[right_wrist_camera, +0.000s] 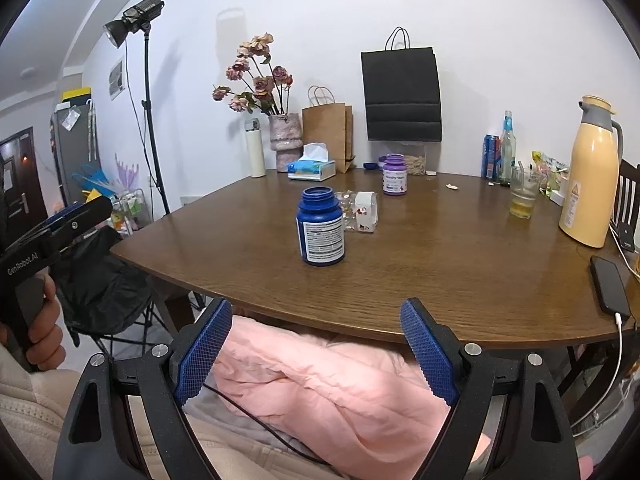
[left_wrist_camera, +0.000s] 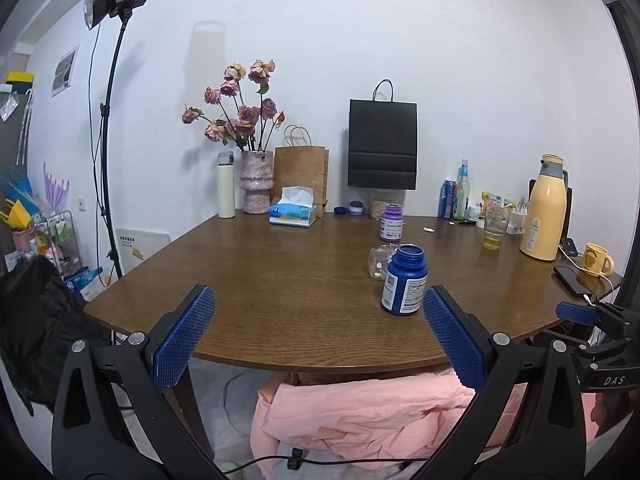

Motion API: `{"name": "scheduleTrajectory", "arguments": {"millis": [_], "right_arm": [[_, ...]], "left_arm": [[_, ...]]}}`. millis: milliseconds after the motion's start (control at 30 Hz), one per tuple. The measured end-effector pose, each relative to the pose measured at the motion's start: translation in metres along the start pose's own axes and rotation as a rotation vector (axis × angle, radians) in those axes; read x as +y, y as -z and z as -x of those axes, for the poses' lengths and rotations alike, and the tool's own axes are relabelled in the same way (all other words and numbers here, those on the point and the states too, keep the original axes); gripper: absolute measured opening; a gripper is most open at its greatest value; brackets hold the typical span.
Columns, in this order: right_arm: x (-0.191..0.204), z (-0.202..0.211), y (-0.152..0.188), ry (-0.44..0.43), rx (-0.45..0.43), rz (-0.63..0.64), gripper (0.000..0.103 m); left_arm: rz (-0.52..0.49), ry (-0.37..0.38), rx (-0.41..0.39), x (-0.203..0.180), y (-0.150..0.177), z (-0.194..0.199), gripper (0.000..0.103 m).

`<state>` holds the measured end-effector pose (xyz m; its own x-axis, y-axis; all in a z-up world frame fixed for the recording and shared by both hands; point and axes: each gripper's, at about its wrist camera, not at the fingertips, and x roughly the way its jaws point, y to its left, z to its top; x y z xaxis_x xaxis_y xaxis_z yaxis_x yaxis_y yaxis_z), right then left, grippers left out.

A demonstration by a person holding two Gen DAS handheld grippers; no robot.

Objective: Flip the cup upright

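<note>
A clear cup [left_wrist_camera: 378, 263] with a small printed pattern lies on its side on the brown table [left_wrist_camera: 280, 280], just behind an open blue bottle [left_wrist_camera: 404, 280]. The right wrist view shows the same cup [right_wrist_camera: 362, 212] with its mouth turned to the right, behind and right of the blue bottle [right_wrist_camera: 320, 228]. My left gripper [left_wrist_camera: 316, 300] is open over the table's near edge, short of the bottle, with nothing between its fingers. Below and in front of the table edge, my right gripper [right_wrist_camera: 316, 312] is open and empty too.
A purple bottle [right_wrist_camera: 395, 174], a glass of yellow drink [right_wrist_camera: 522, 196], a cream thermos jug [right_wrist_camera: 588, 176], a phone [right_wrist_camera: 610, 286], a tissue box [right_wrist_camera: 312, 168], a flower vase [right_wrist_camera: 285, 136] and paper bags stand around the table. Pink cloth [right_wrist_camera: 340, 392] lies under the near edge.
</note>
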<state>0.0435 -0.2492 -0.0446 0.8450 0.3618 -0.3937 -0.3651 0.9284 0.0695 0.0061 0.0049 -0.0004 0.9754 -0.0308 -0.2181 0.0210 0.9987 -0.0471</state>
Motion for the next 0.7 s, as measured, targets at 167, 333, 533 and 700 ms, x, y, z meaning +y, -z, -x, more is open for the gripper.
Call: {"name": "scheduleTrajectory", "arguments": {"millis": [167, 333, 533, 700], "right_arm": [[0.0014, 0.0005, -0.0005, 0.003, -0.004, 0.000, 0.090], [0.0009, 0.0013, -0.0009, 0.004, -0.010, -0.004, 0.090], [0.0022, 0.0026, -0.0027, 0.009, -0.017, 0.005, 0.090], [0.0031, 0.0026, -0.0024, 0.009, -0.017, 0.005, 0.090]], "left_arm": [[-0.005, -0.002, -0.004, 0.0004, -0.0006, -0.0001, 0.103], [-0.005, -0.005, -0.006, 0.0025, -0.0003, 0.0015, 0.103], [-0.008, -0.002, -0.008, 0.0012, -0.0002, 0.0023, 0.103], [-0.010, -0.002, -0.011, 0.0005, -0.0008, 0.0025, 0.103]]}}
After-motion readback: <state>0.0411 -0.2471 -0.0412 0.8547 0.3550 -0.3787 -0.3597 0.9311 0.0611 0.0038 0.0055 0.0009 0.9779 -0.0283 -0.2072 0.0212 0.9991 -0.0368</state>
